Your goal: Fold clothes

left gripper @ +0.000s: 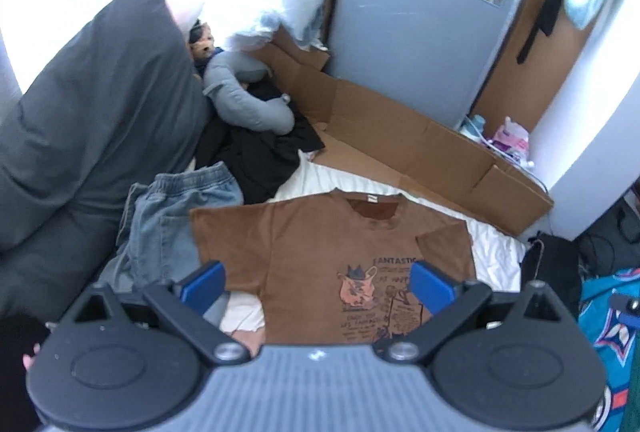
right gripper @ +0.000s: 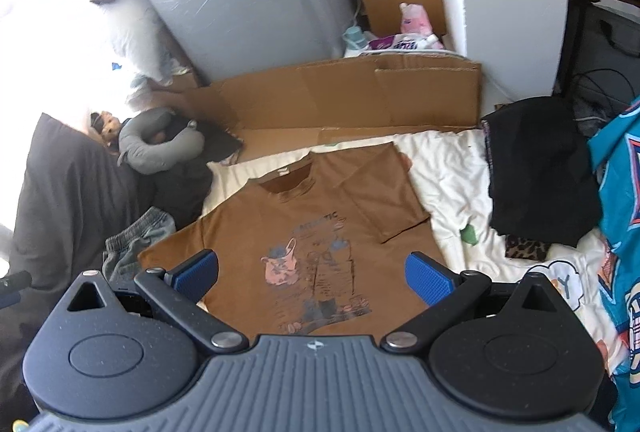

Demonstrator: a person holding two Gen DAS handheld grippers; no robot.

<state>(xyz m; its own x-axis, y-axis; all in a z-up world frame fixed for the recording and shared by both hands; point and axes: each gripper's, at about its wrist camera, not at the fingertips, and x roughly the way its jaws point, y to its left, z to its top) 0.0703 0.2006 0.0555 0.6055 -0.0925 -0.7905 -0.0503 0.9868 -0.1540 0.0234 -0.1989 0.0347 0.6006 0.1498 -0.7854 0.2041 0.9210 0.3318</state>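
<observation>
A brown T-shirt [left gripper: 304, 244] with a printed cat graphic lies flat, front up, on a white bed sheet [left gripper: 496, 252]; its collar points away from me. The right wrist view shows the same T-shirt [right gripper: 320, 216] with its right sleeve spread out. My left gripper [left gripper: 316, 286] hovers open above the shirt's lower half, blue pads wide apart, nothing between them. Over the shirt's lower chest my right gripper [right gripper: 312, 272] is likewise open and holds nothing.
Grey-blue shorts [left gripper: 176, 216] lie crumpled left of the shirt. Black clothes [left gripper: 264, 160] and a grey neck pillow [left gripper: 248, 96] sit behind them, a dark pillow [left gripper: 92, 112] at left. Flattened cardboard [left gripper: 400, 136] lines the back. A black garment [right gripper: 536, 168] and a teal printed fabric [right gripper: 624, 192] lie at right.
</observation>
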